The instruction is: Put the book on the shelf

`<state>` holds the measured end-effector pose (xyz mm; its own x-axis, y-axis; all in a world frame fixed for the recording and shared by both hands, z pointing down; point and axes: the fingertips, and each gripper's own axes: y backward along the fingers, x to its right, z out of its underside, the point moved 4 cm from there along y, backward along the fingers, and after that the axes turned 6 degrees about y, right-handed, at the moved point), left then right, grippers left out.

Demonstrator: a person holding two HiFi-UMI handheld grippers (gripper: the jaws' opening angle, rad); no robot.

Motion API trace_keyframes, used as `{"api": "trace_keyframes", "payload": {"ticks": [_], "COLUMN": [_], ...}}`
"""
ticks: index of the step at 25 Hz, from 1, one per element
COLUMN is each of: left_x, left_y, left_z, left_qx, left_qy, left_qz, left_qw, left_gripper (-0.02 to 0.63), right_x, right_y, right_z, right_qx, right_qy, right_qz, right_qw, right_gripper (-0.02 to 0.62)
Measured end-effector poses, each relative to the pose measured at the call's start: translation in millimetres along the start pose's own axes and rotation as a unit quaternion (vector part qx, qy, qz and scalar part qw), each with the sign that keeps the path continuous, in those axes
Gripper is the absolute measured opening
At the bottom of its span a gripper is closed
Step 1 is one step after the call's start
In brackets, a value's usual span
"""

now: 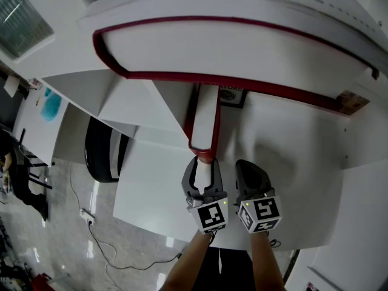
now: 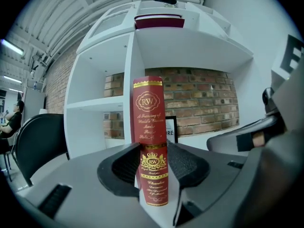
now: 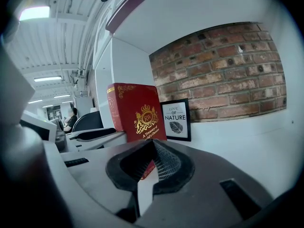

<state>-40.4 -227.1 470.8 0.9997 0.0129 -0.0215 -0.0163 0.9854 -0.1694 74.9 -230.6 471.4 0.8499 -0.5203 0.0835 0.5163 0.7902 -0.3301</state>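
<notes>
Left tool (image 2: 153, 150) is being held closed on the book (image 2: 148, 108), both pads pressing low on the covers at either side of the spine. Right tool (image 3: 151, 148) is being held shut and empty just beside it. The book is being gripped upright on the counter (image 1: 151, 193), toward the back edge near the framed picture (image 3: 175, 120). Seemingly only the grasp is being made; lifting it onto the shelf (image 2: 95, 103) is not yet done.

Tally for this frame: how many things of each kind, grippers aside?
Books: 2 (one standing, one lying on top)
Shelf: 1
Framed picture: 1
Chair: 1
Total: 5
</notes>
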Motion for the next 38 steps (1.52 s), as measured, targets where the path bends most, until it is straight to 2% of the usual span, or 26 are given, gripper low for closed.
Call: {"api": "trace_keyframes", "payload": {"ticks": [25, 38], "left_x": [-1, -3], "left_y": [-38, -44], "left_z": [-6, -6], "left_qx": [0.0, -0.003], "left_qy": [0.002, 0.006], "left_qz": [-0.005, -0.008], "left_qw": [1.0, 0.9999], "left_gripper": [0.187, 0.183], "right_x": [7, 9], "right_y": [-3, 0], "right_z": [6, 1], "right_qx": [-0.01, 0.002], "right_qy": [-0.009, -0.004], "right_qz": [0.005, 0.021], "right_qw": [1.0, 1.0], "right_gripper": [0.015, 0.015]}}
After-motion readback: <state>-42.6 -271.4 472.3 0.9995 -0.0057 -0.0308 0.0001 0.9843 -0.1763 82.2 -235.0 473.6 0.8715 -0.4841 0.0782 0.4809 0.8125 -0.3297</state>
